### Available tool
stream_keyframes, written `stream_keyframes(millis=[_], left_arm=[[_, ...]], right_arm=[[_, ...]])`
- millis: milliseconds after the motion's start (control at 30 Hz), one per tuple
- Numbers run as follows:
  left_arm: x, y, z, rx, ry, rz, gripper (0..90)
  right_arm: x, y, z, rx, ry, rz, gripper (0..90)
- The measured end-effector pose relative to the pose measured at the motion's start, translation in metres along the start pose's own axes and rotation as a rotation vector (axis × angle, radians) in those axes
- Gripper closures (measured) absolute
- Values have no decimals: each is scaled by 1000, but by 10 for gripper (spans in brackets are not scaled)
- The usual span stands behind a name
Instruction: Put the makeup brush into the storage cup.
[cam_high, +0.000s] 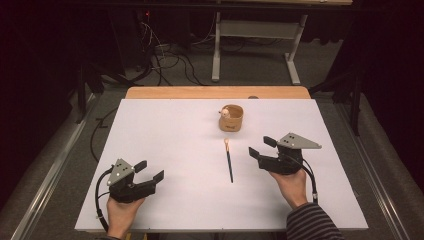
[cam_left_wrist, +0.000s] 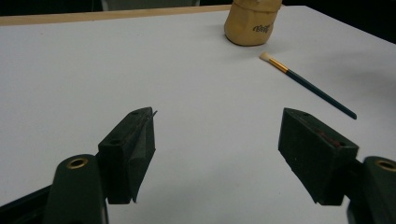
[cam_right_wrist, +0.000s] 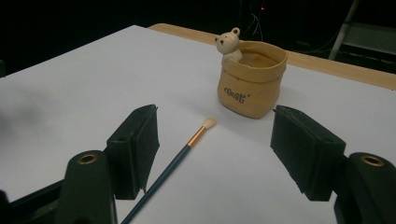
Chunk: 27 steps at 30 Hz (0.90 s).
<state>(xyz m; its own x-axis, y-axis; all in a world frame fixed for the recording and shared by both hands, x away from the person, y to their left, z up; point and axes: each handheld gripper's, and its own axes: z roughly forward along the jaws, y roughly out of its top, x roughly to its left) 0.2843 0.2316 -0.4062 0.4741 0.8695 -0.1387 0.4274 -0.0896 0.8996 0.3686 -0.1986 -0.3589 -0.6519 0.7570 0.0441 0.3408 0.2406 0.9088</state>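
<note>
- We hold our right gripper (cam_high: 261, 146) low over the white table (cam_high: 165, 130), jaws spread wide and empty, pointed toward the table's middle.
- In the right gripper view, the paintbrush (cam_right_wrist: 173, 162) lies on the table between those jaws, nearer one jaw, touching neither; its pale bristle tip points toward the cup.
- We hold our left gripper (cam_high: 150, 170) near the table's front left corner, jaws also released and gripping nothing, well apart from the brush.
- From the high view, the paintbrush (cam_high: 229, 160) lies flat on the table between the two grippers, just beside the right one, dark handle toward us.
- Beyond the bristle tip stands a tan ceramic cup (cam_high: 231, 118), upright, with a small bear figure (cam_right_wrist: 230, 44) at its rim and dark lettering on its side.
- The cup stands near the brush tip but apart from it.
</note>
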Motion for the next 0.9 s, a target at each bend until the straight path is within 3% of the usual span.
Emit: stream_keyframes(millis=[900], left_arm=[[1, 1, -1, -3, -3, -3, 280]], right_arm=[[1, 25, 33, 2, 6, 16, 321]])
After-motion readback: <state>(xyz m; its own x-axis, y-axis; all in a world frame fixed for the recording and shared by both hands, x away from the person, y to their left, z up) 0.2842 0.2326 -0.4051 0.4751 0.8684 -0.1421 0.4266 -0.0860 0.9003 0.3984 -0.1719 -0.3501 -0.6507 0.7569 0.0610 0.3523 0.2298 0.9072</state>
